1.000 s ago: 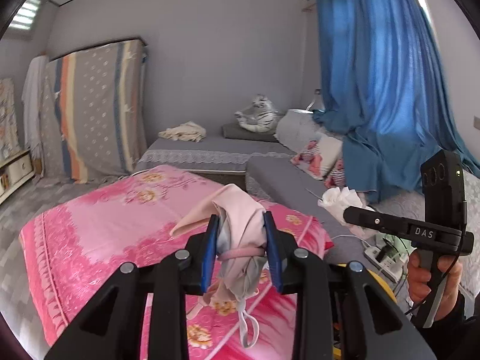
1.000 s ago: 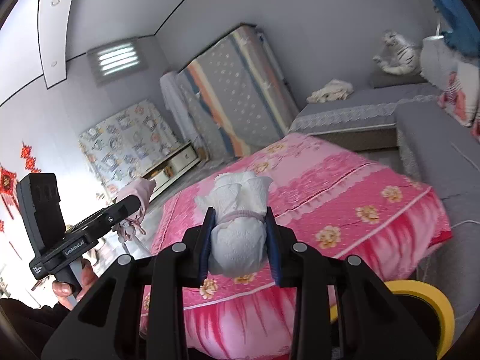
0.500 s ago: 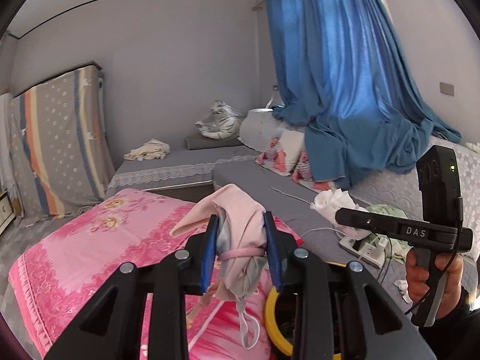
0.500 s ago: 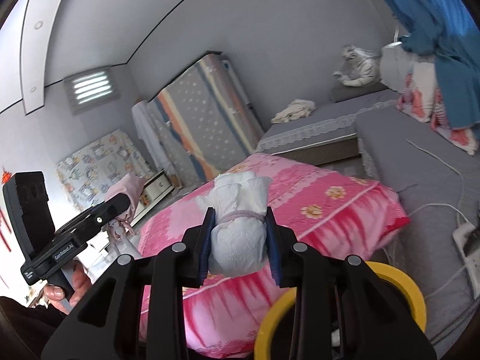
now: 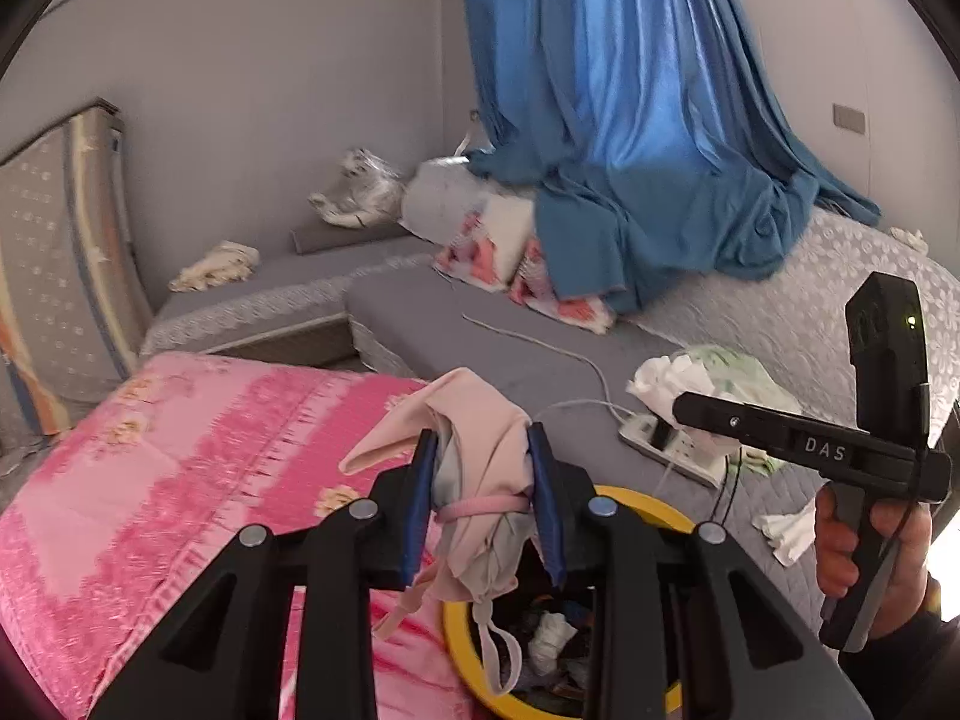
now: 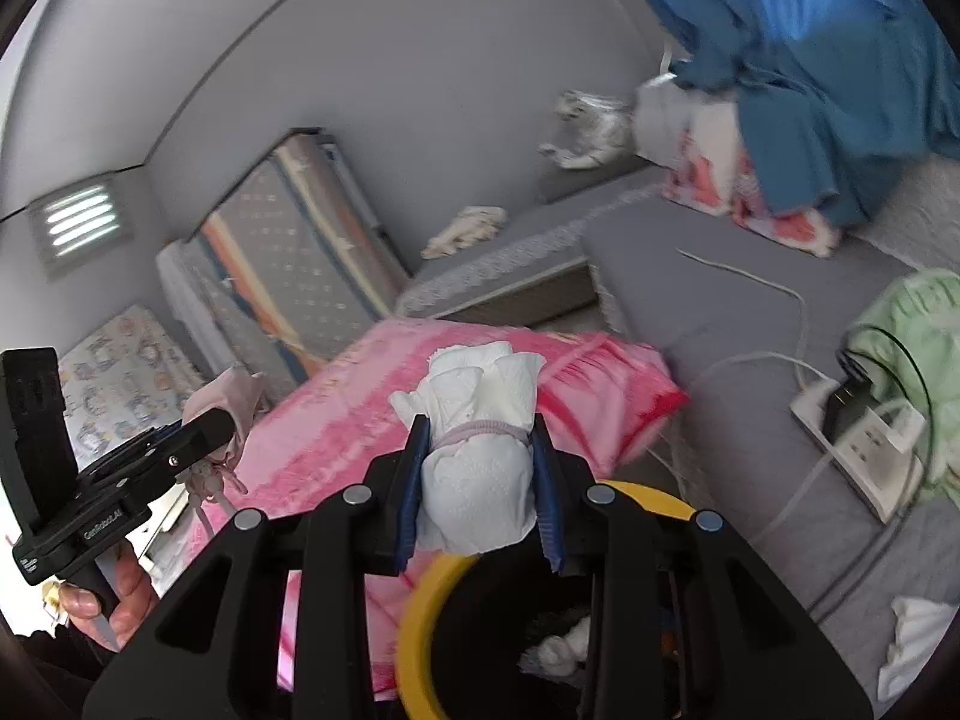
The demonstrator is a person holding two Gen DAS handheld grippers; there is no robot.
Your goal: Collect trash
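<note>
Left tongs (image 5: pixel 483 495) clench a pink mask (image 5: pixel 480 480) above the yellow-rimmed bin (image 5: pixel 645 507); right tongs (image 6: pixel 480 486) grip a tissue wad (image 6: pixel 477 468) over that bin's near rim. The mask's dangling straps could snag the rim, or the wad could drop outside.

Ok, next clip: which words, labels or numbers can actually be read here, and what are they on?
"DAS": white letters on the black body of the right gripper, seen in the left wrist view.
White print on the body of the left gripper, in the right wrist view: too small and tilted to read.
No other text.
</note>
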